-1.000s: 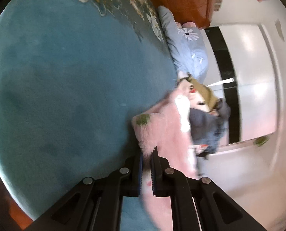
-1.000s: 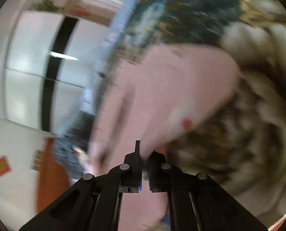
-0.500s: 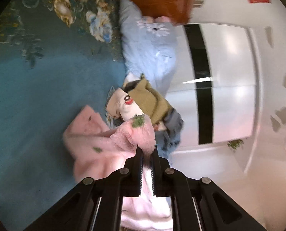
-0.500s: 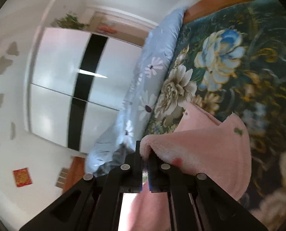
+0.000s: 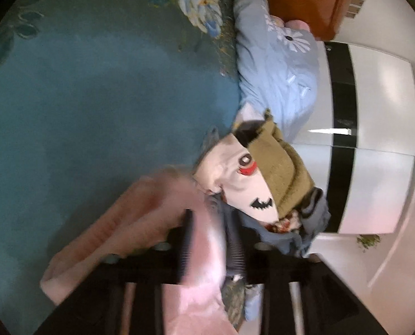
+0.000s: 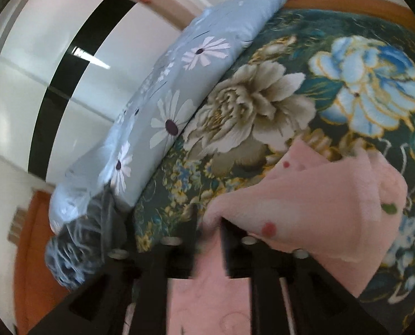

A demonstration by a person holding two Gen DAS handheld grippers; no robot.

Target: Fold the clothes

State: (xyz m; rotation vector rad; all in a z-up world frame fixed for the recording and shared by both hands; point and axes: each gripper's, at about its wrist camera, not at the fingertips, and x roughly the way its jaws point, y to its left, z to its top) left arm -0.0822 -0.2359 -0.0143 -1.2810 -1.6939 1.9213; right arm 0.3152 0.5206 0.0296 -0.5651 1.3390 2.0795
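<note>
Pink garment (image 6: 313,209) lies doubled over on the bed (image 5: 81,97). Both jaws are parted around its edge; no clamp is seen. Unfolded pile (image 5: 263,178) left beside it.

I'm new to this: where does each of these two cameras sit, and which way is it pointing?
Left wrist view: sits on the left tool, looking along its fingers over the teal bedspread toward a clothes pile; only the tool shows.
Right wrist view: sits on the right tool, facing the floral bedspread and blue quilt; only the tool shows.
Shared: the pink garment between both tools' fingers, the quilt, the white wardrobe.
</note>
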